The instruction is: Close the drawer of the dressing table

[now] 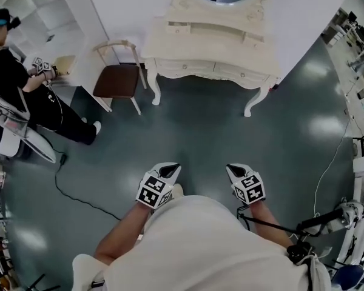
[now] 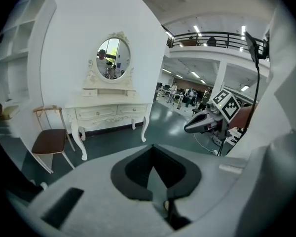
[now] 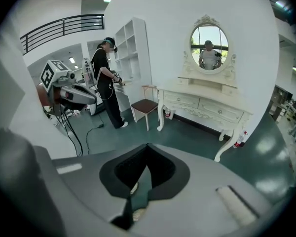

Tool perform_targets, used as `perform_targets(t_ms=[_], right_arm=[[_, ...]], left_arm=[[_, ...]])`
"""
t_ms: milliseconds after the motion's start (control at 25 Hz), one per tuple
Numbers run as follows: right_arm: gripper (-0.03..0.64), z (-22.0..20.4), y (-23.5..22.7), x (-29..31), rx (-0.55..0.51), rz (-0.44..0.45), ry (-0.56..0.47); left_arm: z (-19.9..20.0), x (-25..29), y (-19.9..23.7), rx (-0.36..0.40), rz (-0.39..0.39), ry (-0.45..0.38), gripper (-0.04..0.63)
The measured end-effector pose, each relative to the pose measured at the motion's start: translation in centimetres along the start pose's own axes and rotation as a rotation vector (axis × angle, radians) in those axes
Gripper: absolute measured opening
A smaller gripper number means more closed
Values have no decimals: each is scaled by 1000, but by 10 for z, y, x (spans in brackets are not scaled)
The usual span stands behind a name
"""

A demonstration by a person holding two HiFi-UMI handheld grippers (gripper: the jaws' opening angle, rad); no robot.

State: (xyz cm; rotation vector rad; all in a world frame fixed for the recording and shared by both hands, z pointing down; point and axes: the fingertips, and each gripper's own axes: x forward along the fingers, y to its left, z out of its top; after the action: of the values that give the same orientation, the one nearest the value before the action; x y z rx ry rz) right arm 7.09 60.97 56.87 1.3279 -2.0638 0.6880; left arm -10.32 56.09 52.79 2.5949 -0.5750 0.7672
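With the left tongs [image 1: 170, 168] and the right tongs [image 1: 233, 168] closed and empty, well apart from the dressing table [image 1: 209, 65] at the wall, a hasty approach may push the wrong front, as the open drawer is unclear from here.

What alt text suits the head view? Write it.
A white dressing table stands by the wall, well ahead of the left gripper and right gripper held over dark floor. A chair stands left of it, a person beyond.
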Motion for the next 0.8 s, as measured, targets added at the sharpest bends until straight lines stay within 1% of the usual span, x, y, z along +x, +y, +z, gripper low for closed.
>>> perform_targets(t_ms=[160,320,400,440,640,800], right_arm=[[2,27,13,26,-16,4,-15],[3,56,28,57,-31,1,-28],[31,72,35,66,-35,10,-30],[34,80,35,69,-37,11,-32],[21,114,6,98,-37,20,-35],[2,147,-31,139,-53,51,-41]], left_arm=[[-2,-16,31,-17,12,-18,3],[-7,-32,71,-45,42,-38,3],[-7,-40,87,-68,53,-47,3],[-5,-42,93,-75,57,-50,3],[19,-22,129,-88,81,-55,3],[52,5,166,-95,116,-69,3]])
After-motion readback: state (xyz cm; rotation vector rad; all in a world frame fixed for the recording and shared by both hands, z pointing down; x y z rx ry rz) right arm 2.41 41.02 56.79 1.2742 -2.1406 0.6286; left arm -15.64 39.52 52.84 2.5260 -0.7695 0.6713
